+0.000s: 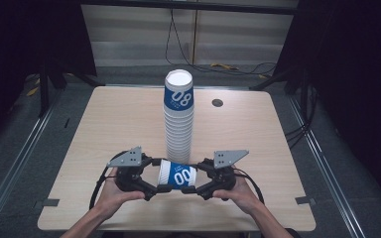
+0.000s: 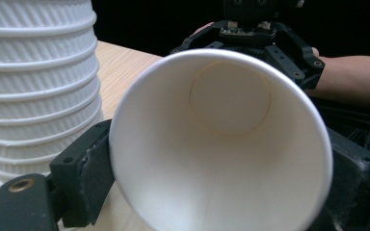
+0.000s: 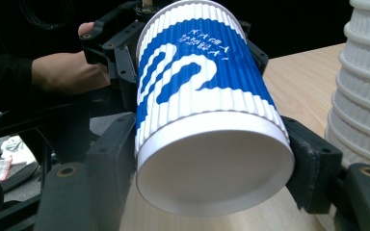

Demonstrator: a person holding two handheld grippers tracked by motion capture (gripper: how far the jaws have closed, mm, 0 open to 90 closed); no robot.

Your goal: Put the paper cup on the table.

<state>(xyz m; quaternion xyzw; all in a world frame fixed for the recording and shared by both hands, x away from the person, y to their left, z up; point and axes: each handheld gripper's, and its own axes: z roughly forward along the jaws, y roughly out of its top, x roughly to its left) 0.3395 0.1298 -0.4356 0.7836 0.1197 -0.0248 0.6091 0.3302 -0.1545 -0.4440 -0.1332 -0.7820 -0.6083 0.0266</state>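
In the high view a blue-and-white paper cup (image 1: 178, 174) lies on its side above the near part of the desk (image 1: 104, 129), held between the left gripper (image 1: 155, 179) and the right gripper (image 1: 198, 179), just in front of a tall stack of cups (image 1: 179, 119) that stands upright at the middle of the desk. Its open mouth points left, its base right. A hand (image 1: 113, 194) holds each gripper from the near edge.

The left gripper view looks straight into the cup's white inside (image 2: 221, 144), down to the round bottom; the jaws pinch the rim on both sides. The stack's ribbed white wall (image 2: 38, 82) rises at the left, and the right gripper (image 2: 250, 38) shows beyond the cup.

The right gripper view gives the other end: the recessed base and the ribbed blue wall with a white swirl and small white print (image 3: 207, 110). Its jaws press on the cup near the base from both sides.
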